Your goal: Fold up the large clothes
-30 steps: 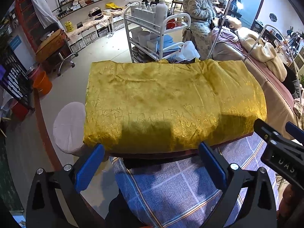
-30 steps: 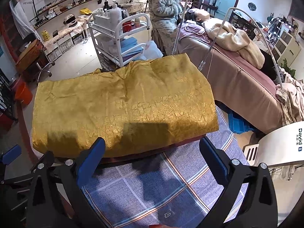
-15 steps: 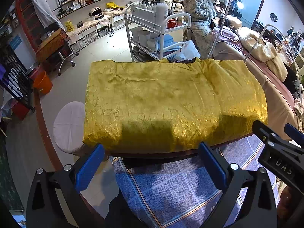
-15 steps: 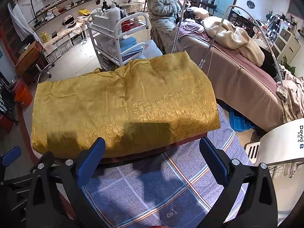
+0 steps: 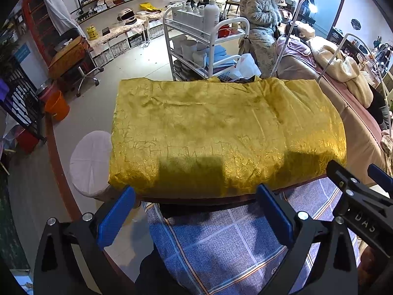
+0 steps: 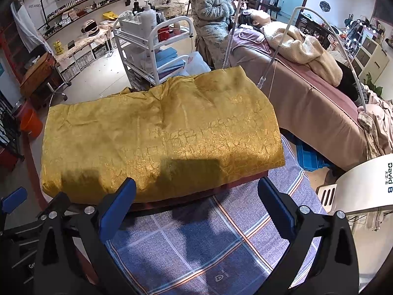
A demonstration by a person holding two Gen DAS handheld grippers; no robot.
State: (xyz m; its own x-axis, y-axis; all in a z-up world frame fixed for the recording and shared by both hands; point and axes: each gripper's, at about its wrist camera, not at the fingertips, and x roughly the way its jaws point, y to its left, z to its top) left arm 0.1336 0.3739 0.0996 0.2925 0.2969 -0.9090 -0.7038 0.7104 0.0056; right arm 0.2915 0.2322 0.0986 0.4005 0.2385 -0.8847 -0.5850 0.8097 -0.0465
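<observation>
We see both views evenly bright under indoor light, sharp at the centre, with fisheye bending and black vignetting at the corners. Blocky shadows fall on the near edge of the gold garment, which shows sheen. A lamp glares far back.

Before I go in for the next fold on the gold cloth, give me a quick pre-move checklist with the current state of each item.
1. Left claw open and empty: ok.
2. Right claw open and empty: ok.
3. Gold cloth lying in a flat rectangle, near edge facing both claws: ok.
4. Nothing resting on top of the cloth: ok.
5. Blue plaid sheet between claws and cloth bare: ok.
6. Far edge layers aligned: cannot tell.
</observation>
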